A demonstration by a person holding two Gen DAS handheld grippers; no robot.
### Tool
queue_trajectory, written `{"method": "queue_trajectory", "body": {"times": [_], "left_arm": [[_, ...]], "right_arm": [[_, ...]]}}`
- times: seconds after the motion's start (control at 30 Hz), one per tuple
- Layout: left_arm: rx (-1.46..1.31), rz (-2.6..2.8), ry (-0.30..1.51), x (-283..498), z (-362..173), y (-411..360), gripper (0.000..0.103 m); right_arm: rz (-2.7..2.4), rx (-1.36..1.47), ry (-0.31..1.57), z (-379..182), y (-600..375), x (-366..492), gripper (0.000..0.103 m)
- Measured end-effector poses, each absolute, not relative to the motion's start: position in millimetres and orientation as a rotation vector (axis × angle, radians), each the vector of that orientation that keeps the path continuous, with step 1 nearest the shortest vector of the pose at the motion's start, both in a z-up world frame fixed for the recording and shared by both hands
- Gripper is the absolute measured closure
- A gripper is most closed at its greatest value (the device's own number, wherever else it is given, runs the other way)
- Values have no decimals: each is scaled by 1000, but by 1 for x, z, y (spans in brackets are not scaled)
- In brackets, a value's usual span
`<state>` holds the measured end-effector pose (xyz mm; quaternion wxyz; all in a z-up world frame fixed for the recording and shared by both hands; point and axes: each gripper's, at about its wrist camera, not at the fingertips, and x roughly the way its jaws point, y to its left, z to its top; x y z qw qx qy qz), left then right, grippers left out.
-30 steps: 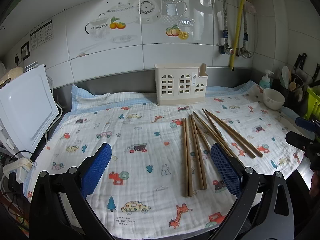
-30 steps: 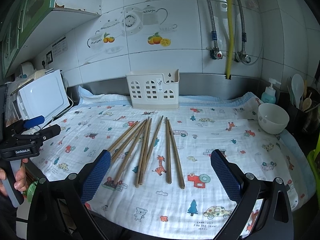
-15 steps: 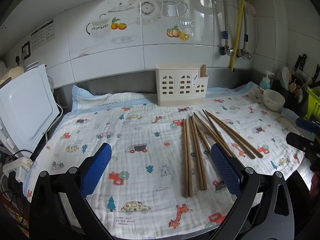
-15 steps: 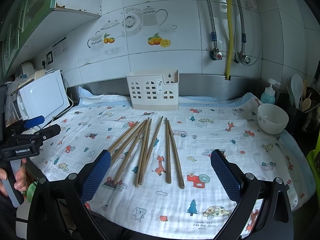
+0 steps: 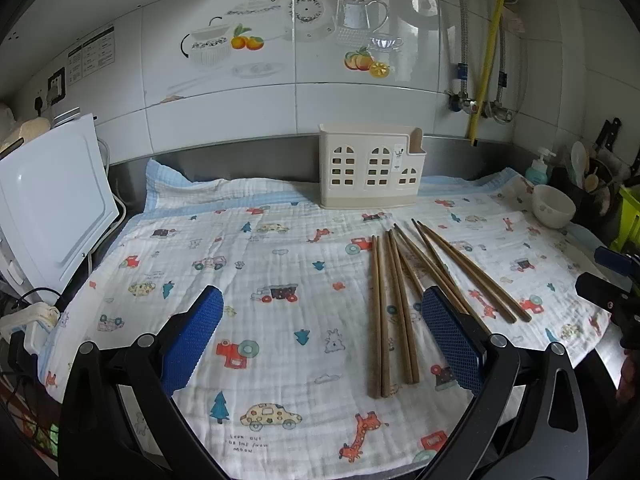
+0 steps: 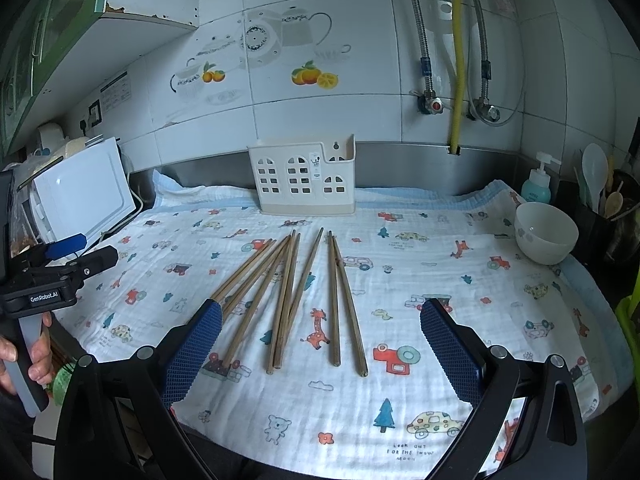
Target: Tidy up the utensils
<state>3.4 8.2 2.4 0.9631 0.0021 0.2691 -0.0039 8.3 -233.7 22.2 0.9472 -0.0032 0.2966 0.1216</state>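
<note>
Right wrist view: the right gripper (image 6: 320,344) hangs over the near edge of the table (image 6: 592,280), its blue pads wide apart and holding nothing. Just beyond them, wooden chopsticks (image 6: 288,292) lie loose on the printed cloth (image 6: 400,400), fanning toward the far edge. Farther back, a cream utensil holder (image 6: 306,178) stands against the far edge. The left gripper (image 5: 322,342), likewise spread and empty, hangs over the near-left part.

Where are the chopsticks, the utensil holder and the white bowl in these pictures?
chopsticks (image 6: 285,300): right wrist view, middle of the bundle's shafts.
utensil holder (image 6: 301,184): right wrist view, front wall with window holes.
white bowl (image 6: 545,236): right wrist view, outer side wall.
</note>
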Motion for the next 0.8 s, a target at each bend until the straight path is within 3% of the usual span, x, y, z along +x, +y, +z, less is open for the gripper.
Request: {"method": "queue_trajectory", "body": {"times": [0.13,0.27,0.33,0.4,0.47,0.6,0.67,0.8], "left_arm": [[-3,4,561,9,-5,11,5],[-43,5,596,17,-14,18,5],[-56,5,604,20,-18,21,6],[-59,10,613,24,-21,22,11],[-72,13,626,27,-25,25,13],[-113,2,649,34,-35,30,21],[-117,-8,663,38,-40,29,26],[-104,-33,699,46,-51,25,36]], "right_arm": [[239,-8,621,15,-237,11,8],[237,0,657,3,-242,16,19],[231,8,680,-3,-245,20,19],[226,9,691,-9,-246,23,20],[231,12,711,-14,-247,27,33],[228,5,752,-28,-247,34,42],[224,0,774,-36,-248,38,56],[213,16,797,-47,-253,45,72]]}}
